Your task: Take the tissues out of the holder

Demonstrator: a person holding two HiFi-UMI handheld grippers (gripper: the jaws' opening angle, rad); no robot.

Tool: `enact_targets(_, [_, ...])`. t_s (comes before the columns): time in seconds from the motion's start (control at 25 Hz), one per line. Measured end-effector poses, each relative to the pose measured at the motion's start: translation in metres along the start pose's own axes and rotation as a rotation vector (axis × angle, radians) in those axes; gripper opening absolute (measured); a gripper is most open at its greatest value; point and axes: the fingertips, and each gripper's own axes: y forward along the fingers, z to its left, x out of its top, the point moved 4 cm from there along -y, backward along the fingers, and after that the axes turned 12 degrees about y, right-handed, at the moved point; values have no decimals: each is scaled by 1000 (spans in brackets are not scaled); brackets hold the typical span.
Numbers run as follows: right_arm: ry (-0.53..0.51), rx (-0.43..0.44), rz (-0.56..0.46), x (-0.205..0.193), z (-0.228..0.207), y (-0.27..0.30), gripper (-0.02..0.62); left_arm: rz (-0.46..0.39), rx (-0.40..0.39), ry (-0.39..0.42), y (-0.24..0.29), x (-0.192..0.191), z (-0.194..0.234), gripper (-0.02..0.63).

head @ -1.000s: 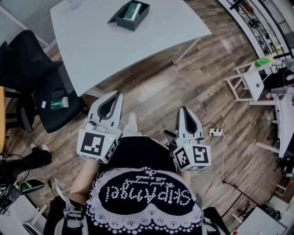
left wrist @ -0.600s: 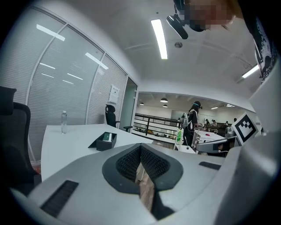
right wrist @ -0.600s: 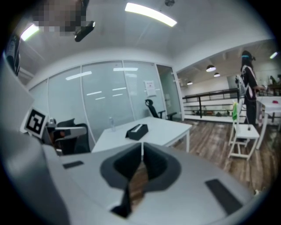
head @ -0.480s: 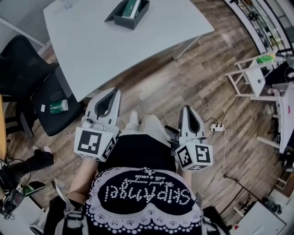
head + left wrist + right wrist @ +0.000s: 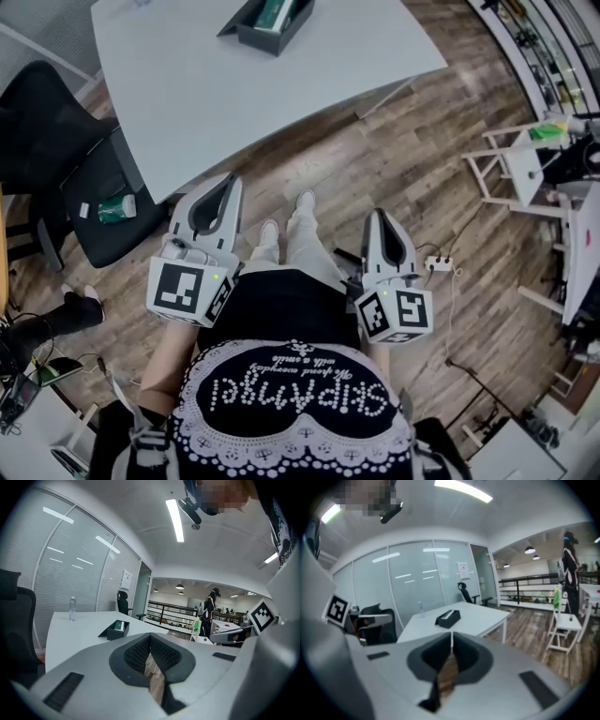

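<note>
The left gripper [image 5: 231,180] and right gripper [image 5: 375,216] are both closed tight on nothing, near the body. The dark holder [image 5: 251,36] sits far off on the white table [image 5: 234,103]. Its tissues [image 5: 277,11] look light, soft and easily torn, so pinch the exposed middle gently

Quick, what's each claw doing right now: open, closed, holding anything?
Left claw: closed, holding nothing.
Right claw: closed, holding nothing.

The head view looks steeply down; both gripper views look forward, low along their jaws. All share the far white rectangular table [image 5: 234,89] with its dark box-shaped tissue holder [image 5: 246,28].
</note>
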Motion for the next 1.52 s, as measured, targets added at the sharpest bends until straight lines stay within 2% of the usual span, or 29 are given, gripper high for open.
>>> enact_targets(0.44, [-28,78,36,35,-27,53,35,3,102,-15,43,13,7,23])
enact_targets(0.92, [-53,131,29,76,-64,83,34,-30,173,-4,86,35,-5,23])
enact_targets(1.52, [-69,200,43,89,-89,97,34,-68,278,4,103,46,-16,23])
